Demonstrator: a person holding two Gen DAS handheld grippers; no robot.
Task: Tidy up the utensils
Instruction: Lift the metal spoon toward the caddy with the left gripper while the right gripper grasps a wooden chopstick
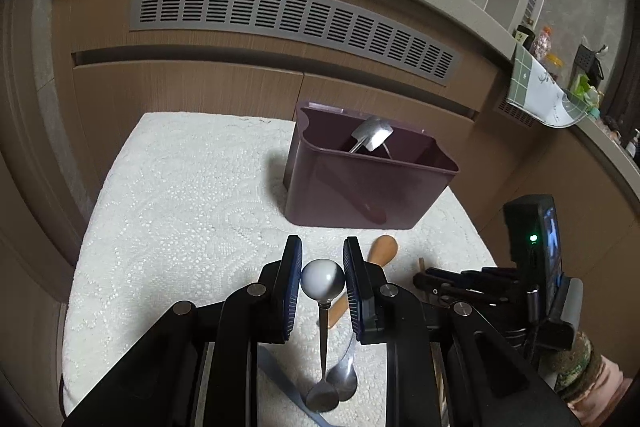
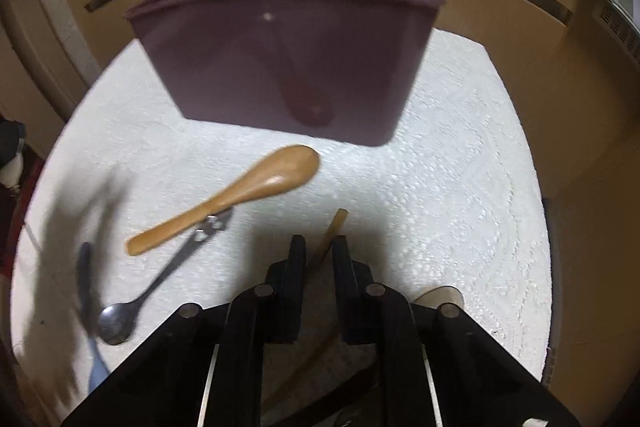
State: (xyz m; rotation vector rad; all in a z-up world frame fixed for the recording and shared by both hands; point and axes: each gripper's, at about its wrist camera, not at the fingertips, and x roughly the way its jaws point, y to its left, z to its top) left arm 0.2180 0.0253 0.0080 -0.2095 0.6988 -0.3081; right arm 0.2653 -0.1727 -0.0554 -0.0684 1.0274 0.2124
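My left gripper (image 1: 322,247) is shut on the white ball end of a metal spoon (image 1: 322,279), whose bowl hangs down toward the camera above the white mat. The purple bin (image 1: 372,187) stands ahead on the mat with a metal spatula (image 1: 372,137) leaning inside it. My right gripper (image 2: 319,241) points down at the mat, shut on a thin wooden stick (image 2: 332,227) that runs between its fingers. In the left wrist view the right gripper (image 1: 440,277) sits low at the right. A wooden spoon (image 2: 240,195) lies in front of the purple bin (image 2: 288,59).
A metal spoon (image 2: 116,319) with a dark handle lies left of the right gripper, beside a blue-handled utensil (image 2: 86,279). The white mat (image 1: 180,207) covers a small table against brown cabinets (image 1: 180,87). A cluttered counter (image 1: 560,95) runs along the right.
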